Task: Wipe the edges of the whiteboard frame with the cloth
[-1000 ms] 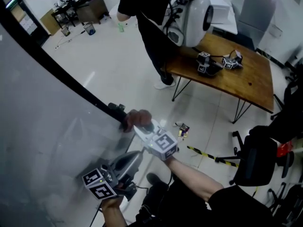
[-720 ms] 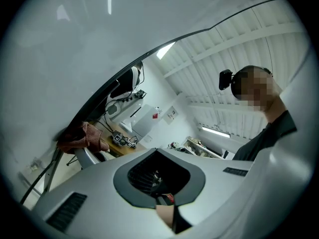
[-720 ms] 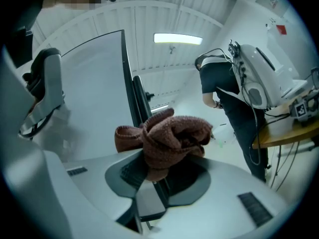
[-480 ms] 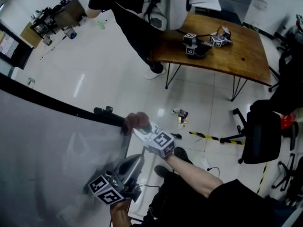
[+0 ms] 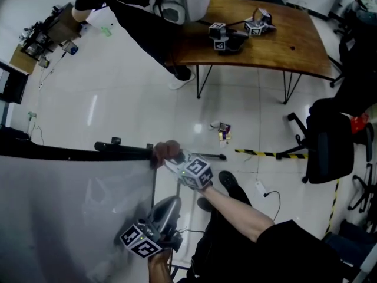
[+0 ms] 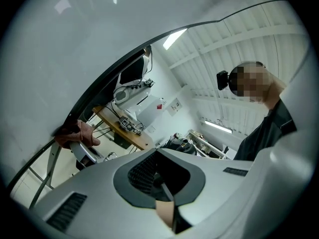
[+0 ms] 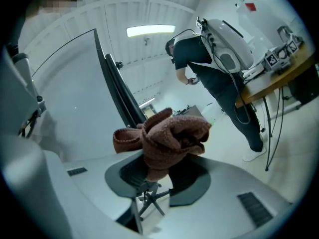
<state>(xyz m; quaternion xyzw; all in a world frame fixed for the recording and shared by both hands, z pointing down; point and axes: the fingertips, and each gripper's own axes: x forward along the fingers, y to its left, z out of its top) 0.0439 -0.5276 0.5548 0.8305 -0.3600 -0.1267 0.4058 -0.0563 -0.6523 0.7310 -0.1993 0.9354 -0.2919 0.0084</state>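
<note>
The whiteboard [image 5: 59, 217] fills the lower left of the head view, and its black frame [image 5: 70, 153] runs along its top edge. A reddish-brown cloth [image 5: 166, 151] is pressed on the frame's right corner, with my right gripper [image 5: 174, 158] shut on it. In the right gripper view the bunched cloth [image 7: 164, 136] sits between the jaws of the right gripper [image 7: 157, 171], next to the frame [image 7: 119, 101]. My left gripper [image 5: 171, 205] hangs lower, close to the board face, shut with nothing in it. The left gripper view shows the left gripper [image 6: 159, 176], the frame [image 6: 109, 78] and the cloth [image 6: 75, 133] far off.
A person in dark clothes [image 5: 135, 16] stands by a wooden table [image 5: 294, 46] that bears other marker-cube grippers [image 5: 227, 37]. A black office chair [image 5: 330, 140] stands at the right. Yellow-black tape [image 5: 259, 153] and small items [image 5: 222, 131] lie on the floor.
The head view has swung, so the frame now lies nearly level in the picture. The right gripper keeps the cloth on the frame's corner. The left gripper stays low by the board.
</note>
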